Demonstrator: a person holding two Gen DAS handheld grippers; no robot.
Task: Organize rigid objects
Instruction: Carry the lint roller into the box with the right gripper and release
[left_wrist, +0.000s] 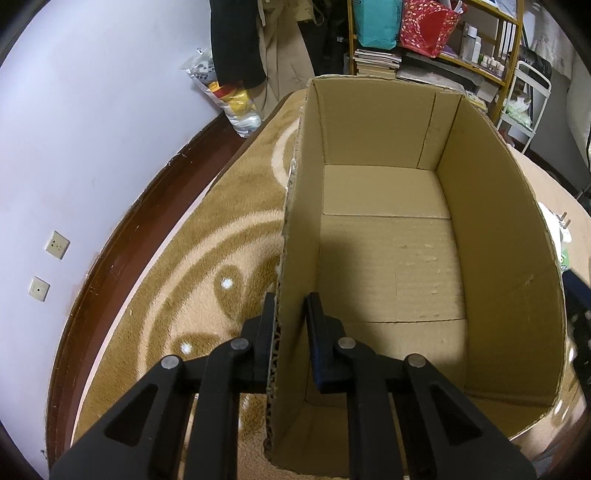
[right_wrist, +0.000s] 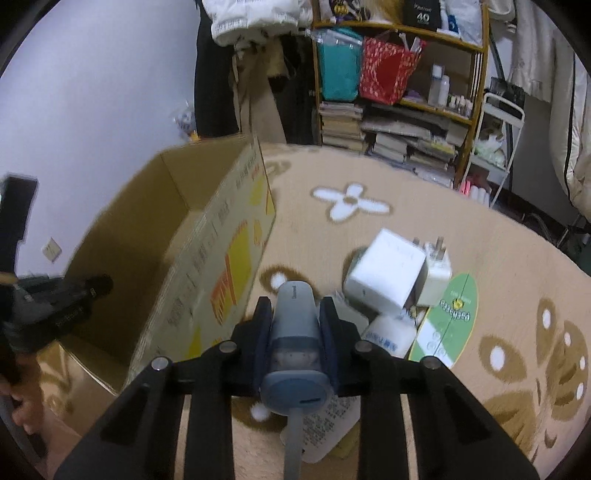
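Box: open cardboard box (left_wrist: 388, 236) fills the centre of the left view, standing on the patterned rug (left_wrist: 207, 266); nothing lies on its floor.
Left gripper: left gripper (left_wrist: 290, 317), low in the frame, pinches the box's near left wall, one finger outside and one inside.
Right gripper: right gripper (right_wrist: 295, 317) clamps a grey-blue device (right_wrist: 295, 332), its strap hanging toward the bottom edge.
Pile: right of centre in the right view, a white cube (right_wrist: 386, 275), a plug (right_wrist: 437, 267) and a green card (right_wrist: 448, 321) lie together on the rug.
Shelf: cluttered shelf (right_wrist: 406, 92) at upper right.
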